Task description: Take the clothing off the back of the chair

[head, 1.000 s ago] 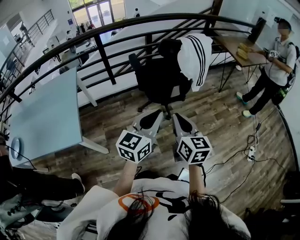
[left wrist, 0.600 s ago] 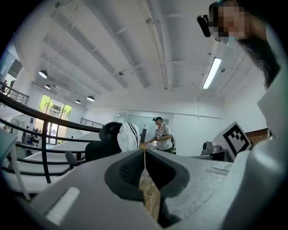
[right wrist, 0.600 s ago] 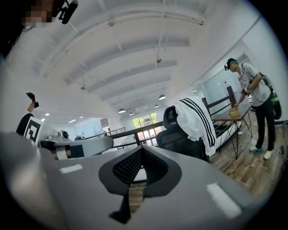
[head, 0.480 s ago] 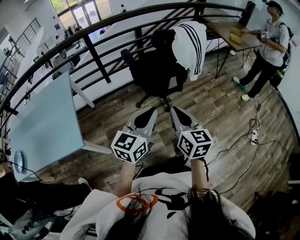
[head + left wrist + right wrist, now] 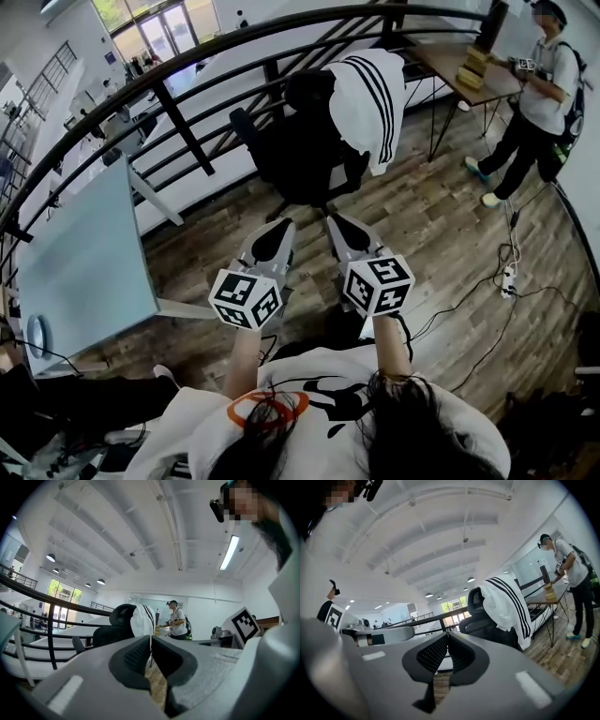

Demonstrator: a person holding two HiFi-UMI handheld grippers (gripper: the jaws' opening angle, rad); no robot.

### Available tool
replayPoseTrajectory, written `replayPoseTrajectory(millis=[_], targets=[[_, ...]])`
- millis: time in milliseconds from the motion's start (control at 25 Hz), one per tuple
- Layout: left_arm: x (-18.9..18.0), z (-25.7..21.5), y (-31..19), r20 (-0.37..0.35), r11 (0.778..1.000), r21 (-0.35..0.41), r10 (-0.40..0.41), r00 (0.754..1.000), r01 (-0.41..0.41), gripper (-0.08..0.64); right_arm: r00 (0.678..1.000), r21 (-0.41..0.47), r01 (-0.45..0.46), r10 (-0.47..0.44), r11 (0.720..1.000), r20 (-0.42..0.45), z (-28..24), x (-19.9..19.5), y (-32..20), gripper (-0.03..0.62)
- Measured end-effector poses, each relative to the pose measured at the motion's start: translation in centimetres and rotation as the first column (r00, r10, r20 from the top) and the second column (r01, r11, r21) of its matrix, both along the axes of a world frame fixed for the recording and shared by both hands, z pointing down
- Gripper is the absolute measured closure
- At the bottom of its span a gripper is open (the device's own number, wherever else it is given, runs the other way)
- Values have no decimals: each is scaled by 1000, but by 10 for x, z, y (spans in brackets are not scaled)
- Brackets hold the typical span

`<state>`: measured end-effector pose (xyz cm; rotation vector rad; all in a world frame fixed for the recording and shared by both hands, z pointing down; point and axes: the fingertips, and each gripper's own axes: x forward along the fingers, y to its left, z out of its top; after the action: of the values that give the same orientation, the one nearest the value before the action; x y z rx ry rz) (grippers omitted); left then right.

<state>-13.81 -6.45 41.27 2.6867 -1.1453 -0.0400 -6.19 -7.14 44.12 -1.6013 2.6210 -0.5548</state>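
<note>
Right, the plank floor (image 5: 441,234) fills the lower half of the head view, and the black curved railing (image 5: 187,70) sweeps across behind. Parked against the railing is the black office chair (image 5: 300,155). Draped over its headrest and back, hanging down one side, is the white striped jacket (image 5: 375,94), and nothing is touching it. A bystander (image 5: 530,103) stands off at a wooden tabletop (image 5: 450,70), well apart from the chair.

Down front, the left gripper (image 5: 279,230) and right gripper (image 5: 339,228) are held side by side, both aimed at the chair and both well short of it. The left fingers (image 5: 136,656) are pressed together on nothing, and the right fingers (image 5: 433,653) are the same, tips meeting with no cloth between.

So I'd call this the approach, with the grab not yet begun. The next move calls for closing the gap, spreading a pair of fingers, and pinching the fabric up by the headrest. Then comes a lift up and over, so the jacket doesn't snag
</note>
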Motion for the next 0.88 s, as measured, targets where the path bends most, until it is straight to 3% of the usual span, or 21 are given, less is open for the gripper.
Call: replayPoseTrajectory(millis=[200, 560, 880], targets=[[39, -12, -58, 13, 1000, 21, -17, 1000, 17, 560, 1000, 26, 10, -11, 1000, 10, -11, 42, -58, 558], [121, -27, -142, -1, 998, 49, -37, 999, 37, 560, 998, 69, 57, -59, 996, 28, -35, 119, -148, 487], [145, -17, -195, 11, 994, 25, -105, 994, 105, 560, 994, 86, 107, -108, 990, -1, -34, 150, -202, 424]])
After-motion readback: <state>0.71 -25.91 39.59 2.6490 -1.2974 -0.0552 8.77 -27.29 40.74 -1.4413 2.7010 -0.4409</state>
